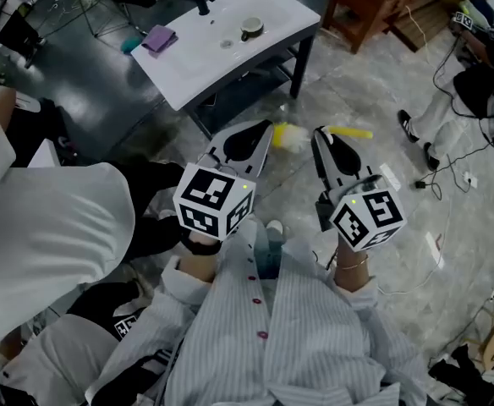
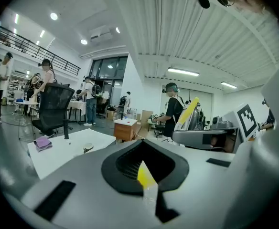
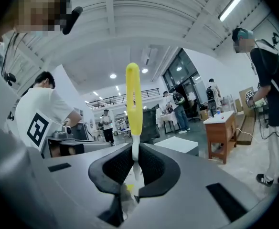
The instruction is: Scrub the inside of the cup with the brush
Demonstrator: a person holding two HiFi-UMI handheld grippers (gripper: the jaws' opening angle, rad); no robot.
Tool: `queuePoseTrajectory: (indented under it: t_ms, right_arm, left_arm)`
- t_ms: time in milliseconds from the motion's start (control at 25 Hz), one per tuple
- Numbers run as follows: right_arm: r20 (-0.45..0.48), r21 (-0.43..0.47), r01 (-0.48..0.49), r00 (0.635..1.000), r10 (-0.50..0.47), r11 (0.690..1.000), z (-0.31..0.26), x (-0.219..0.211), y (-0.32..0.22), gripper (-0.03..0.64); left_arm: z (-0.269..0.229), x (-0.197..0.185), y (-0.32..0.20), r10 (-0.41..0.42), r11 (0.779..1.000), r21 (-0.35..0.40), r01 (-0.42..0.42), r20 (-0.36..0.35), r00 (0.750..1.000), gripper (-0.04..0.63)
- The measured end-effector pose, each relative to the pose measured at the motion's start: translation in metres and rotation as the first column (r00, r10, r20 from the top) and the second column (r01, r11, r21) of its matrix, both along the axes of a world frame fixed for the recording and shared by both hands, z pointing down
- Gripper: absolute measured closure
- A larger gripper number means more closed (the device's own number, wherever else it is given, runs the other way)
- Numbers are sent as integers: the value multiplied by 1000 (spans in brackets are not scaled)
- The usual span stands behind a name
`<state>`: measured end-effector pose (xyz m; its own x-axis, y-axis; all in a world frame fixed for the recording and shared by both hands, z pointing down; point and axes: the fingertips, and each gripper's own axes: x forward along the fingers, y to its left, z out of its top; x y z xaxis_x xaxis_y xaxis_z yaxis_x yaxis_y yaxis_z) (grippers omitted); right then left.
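1. I judge the scrubbing has not begun. This is the carrying stage, with the brush in hand and the cup not yet reached.
2. The cup stands on the white bench ahead of me, well apart from both tools, with a purple cloth further along the same top.
3. The right gripper has its fingers clamped on the brush's white neck. The yellow handle sticks out past them to one side.
4. The left gripper has its fingers pressed fully together on a yellow tip. I take that tip for the brush's head end, though I cannot be sure.
5. Next I need to close the distance to the bench and let the left fingers off the brush. They should then steady the cup while the right one turns the head end down into the cup's mouth.
6. Both hands sit in front of the chest, side by side and close together. The tools are about level and aimed towards the bench.
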<state>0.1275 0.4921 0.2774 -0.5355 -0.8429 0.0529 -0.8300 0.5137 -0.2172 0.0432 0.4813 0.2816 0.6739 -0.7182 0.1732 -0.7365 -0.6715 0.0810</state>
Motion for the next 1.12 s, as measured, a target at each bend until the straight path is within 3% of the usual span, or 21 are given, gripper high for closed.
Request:
queuePoseTrajectory:
  t_ms: [240,520,1120]
  right_arm:
    - [11,-13,22,1000,-22,1000,4,13,4,561]
    - [23,-32,30,999,-29,999,12,22,-29,561]
    - [15,-100,31,999,-30,994,29,25,-158,561]
  left_arm:
    - [0,11,7,-22,1000,7,22,9,1000,586]
    - [5,16,-27,-34,999,-1,34,20,999,586]
    - [16,14,-162,-39,999,-32,40,26,999,586]
